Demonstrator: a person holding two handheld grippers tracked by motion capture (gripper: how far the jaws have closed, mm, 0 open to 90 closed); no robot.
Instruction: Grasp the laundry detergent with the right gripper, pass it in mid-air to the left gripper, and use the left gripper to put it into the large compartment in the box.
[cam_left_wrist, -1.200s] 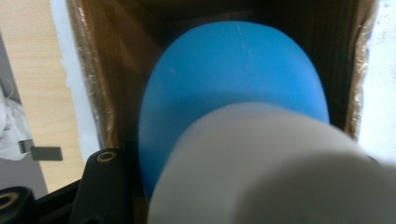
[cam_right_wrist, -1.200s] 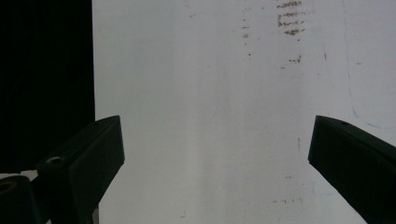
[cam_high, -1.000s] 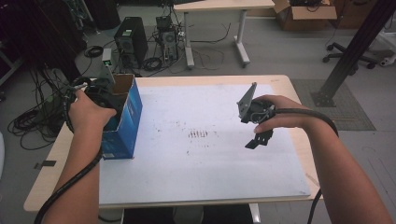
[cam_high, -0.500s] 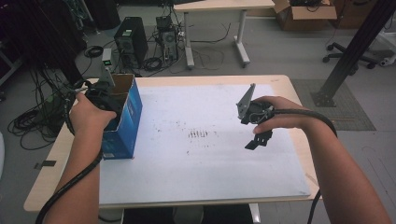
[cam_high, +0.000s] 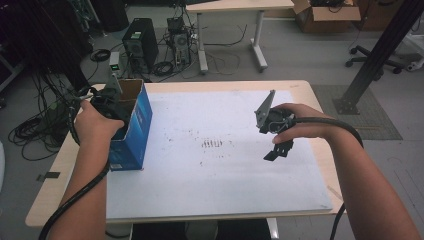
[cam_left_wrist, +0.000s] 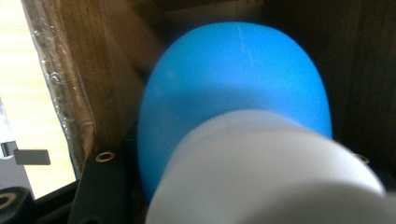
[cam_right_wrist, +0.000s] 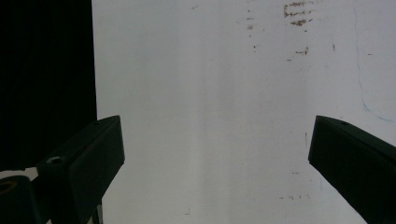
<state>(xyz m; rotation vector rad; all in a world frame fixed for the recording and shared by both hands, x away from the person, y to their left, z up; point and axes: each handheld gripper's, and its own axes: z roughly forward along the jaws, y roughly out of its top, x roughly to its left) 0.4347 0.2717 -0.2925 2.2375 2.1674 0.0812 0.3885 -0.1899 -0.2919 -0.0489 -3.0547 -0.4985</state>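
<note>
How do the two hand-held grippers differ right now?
The left gripper reaches down into the open blue box, while the right gripper hangs over the white mat in the open. The left gripper's jaws are closed on a blue and white object; the right gripper's jaws stand wide apart with nothing between them. Both are black, each held in one hand and trailing a cable.

even, soft room light on the white tabletop (cam_high: 200, 190), faint shadows. the left gripper view is dim and out of focus close up; the right gripper view's left side is black.
</note>
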